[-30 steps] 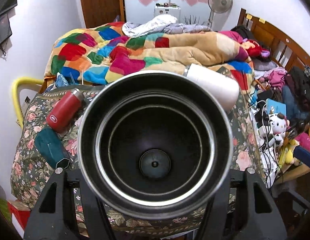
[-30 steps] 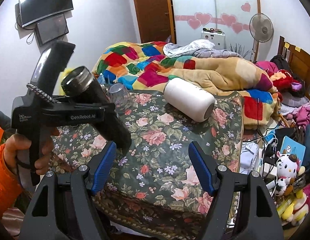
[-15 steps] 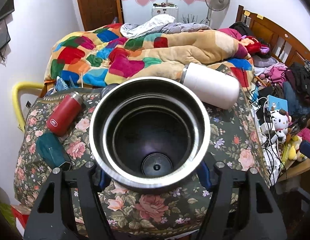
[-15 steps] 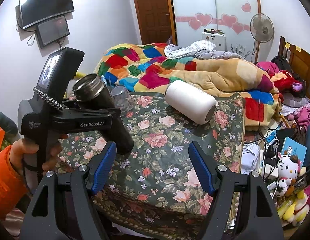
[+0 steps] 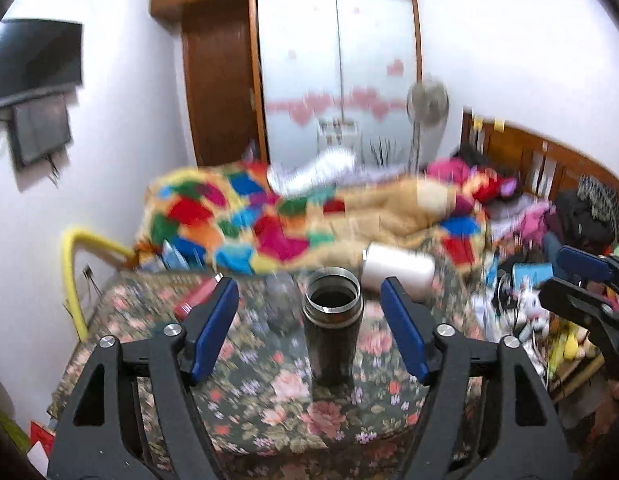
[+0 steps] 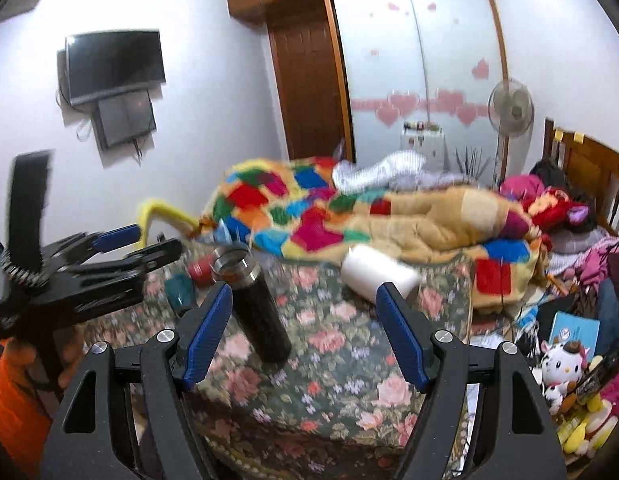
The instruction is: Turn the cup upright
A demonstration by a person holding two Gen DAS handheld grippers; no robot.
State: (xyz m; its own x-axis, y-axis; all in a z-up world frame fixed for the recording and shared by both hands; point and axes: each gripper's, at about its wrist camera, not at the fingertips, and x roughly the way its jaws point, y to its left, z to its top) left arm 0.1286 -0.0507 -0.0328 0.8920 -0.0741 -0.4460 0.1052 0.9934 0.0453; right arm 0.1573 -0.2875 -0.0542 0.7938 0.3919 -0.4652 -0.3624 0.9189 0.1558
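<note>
A dark metal cup with a steel rim (image 5: 332, 328) stands upright, mouth up, on the floral tablecloth (image 5: 293, 412). It also shows in the right wrist view (image 6: 255, 304). My left gripper (image 5: 309, 332) is open and empty, pulled back with the cup standing free between and beyond its blue pads. The left gripper also shows in the right wrist view (image 6: 149, 242), off the cup's left. My right gripper (image 6: 303, 336) is open and empty, to the right of the cup.
A white bottle (image 5: 397, 270) lies on its side at the table's far right. A red bottle (image 6: 199, 269), a teal object (image 6: 180, 298) and a clear glass (image 5: 281, 300) lie at the far left. A bed with a patchwork quilt (image 5: 269, 216) is behind.
The left gripper set the dark cup upright on the table, let go, opened and drew back and up. Both cameras tilted upward.
</note>
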